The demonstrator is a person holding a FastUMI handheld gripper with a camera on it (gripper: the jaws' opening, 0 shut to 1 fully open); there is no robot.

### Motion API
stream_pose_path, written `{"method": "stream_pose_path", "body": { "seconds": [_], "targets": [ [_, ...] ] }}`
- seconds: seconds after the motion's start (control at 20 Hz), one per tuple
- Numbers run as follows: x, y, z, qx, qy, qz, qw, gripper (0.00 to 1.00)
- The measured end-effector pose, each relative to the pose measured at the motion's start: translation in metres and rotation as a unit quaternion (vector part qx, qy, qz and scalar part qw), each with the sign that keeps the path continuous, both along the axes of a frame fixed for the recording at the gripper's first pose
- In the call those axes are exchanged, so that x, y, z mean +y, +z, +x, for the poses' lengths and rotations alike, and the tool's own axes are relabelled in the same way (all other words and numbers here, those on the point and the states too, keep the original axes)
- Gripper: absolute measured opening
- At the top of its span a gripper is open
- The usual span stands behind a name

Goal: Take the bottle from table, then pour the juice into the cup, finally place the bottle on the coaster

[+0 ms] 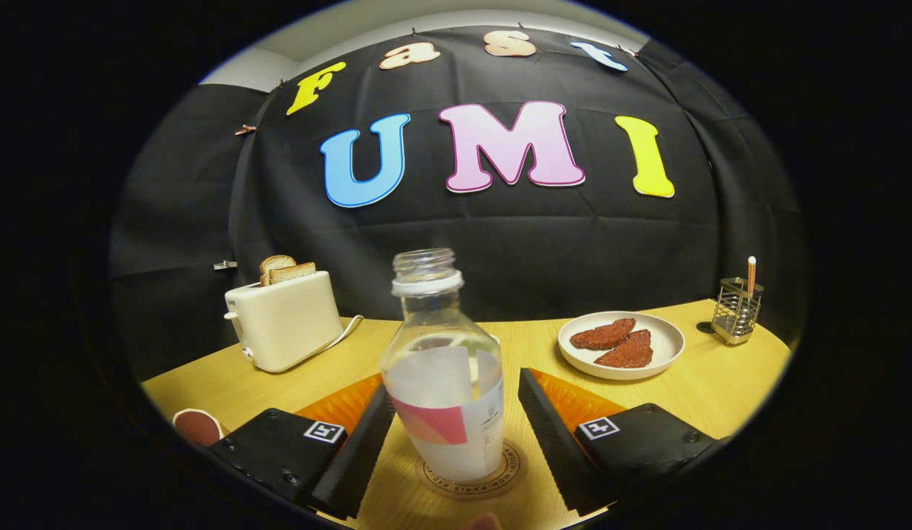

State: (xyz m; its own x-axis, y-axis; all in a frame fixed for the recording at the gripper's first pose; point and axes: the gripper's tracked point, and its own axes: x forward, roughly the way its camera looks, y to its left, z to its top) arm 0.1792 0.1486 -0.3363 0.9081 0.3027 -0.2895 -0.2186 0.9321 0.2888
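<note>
Upright on the round coaster, the uncapped clear bottle stands between the two fingers of the gripper, whose jaws are spread wide: the right pad stands apart from the bottle, while the left pad lies close against its side, and I cannot tell whether it touches. Beyond it on the wooden table, to the far left, sits a cream toaster with bread slices in its slots. To the far right lie a white plate holding two reddish-brown pieces and, further right, a wire holder; near left of the fingers is a small cup with a dark red inside.
</note>
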Motion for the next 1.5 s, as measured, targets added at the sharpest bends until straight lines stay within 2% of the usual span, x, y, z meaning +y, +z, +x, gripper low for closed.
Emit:
{"method": "stream_pose_path", "body": {
  "seconds": [0.4, 0.95, 1.25, 1.5],
  "targets": [
    [0.001, 0.012, -0.008, -0.011, 0.006, -0.024, 1.000, 0.98],
    [-0.018, 0.059, -0.037, -0.025, 0.006, -0.045, 0.999, 0.99],
    [-0.030, 0.109, -0.059, -0.034, 0.015, -0.054, 0.998, 0.98],
    [-0.037, 0.167, -0.079, -0.066, 0.011, -0.070, 0.995, 0.98]
  ]
}}
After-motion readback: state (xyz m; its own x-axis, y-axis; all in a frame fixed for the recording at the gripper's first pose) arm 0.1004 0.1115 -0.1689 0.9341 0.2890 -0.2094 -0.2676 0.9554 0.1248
